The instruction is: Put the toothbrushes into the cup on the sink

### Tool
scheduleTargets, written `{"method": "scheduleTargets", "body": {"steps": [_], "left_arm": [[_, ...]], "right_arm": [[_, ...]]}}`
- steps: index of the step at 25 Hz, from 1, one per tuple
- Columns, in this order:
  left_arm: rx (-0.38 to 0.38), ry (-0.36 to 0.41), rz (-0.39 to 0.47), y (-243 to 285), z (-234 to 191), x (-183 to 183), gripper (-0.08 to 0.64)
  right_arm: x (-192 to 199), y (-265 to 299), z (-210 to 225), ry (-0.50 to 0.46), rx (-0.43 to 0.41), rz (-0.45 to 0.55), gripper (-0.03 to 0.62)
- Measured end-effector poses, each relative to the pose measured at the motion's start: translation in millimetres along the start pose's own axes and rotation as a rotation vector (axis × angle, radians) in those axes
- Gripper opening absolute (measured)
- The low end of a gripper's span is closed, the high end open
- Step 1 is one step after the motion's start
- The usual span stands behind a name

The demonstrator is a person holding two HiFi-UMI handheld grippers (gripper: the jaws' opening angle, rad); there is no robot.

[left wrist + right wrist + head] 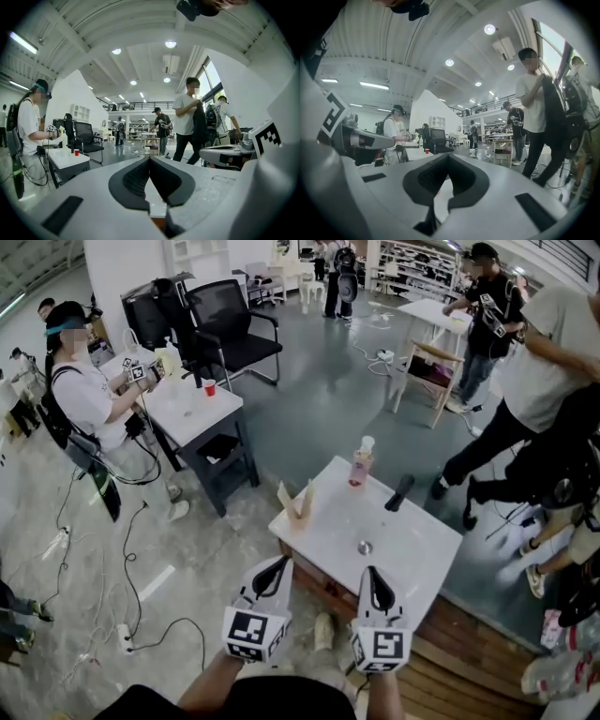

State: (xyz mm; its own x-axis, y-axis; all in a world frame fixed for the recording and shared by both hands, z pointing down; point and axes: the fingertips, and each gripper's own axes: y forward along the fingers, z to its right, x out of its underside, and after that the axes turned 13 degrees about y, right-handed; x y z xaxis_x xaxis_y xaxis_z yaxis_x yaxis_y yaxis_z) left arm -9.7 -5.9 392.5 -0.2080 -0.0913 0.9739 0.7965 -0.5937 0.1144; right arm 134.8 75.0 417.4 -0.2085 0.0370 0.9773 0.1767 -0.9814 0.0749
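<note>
Head view: shut, empty left tongs (279, 565) and right tongs (371, 575) at desk's (412, 545) near edge; tan thing (296, 502) ahead, nearer left.

Open workshop hall with grey floor (309, 418), laid out around a black office chair (230, 329). Just beside the chair, a white desk (192, 409); behind it, a white wall (117, 268) and white shelving (202, 254); well to its right, a small wooden-framed table (427, 371). High above the chair, a ribbed white ceiling (117, 28) with round lamps (170, 44), and tall windows (213, 75) along one side.
</note>
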Motion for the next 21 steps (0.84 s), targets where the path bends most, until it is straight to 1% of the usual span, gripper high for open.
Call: {"method": "scheduleTargets", "body": {"steps": [9, 15, 21], "left_arm": [[0.005, 0.004, -0.016, 4.2, 2.3, 0.2, 0.003], [0.008, 0.006, -0.005, 2.5, 6.6, 5.6, 0.003], [0.01, 0.012, -0.011, 5.2, 2.0, 1.9, 0.003]], "right_arm": [[6.0, 2.3, 6.8, 0.005, -0.001, 0.002, -0.002], [-0.4, -0.7, 5.2, 0.007, -0.008, 0.016, -0.002], [-2.8, 5.5, 3.7, 0.01, -0.007, 0.024, -0.002]]}}
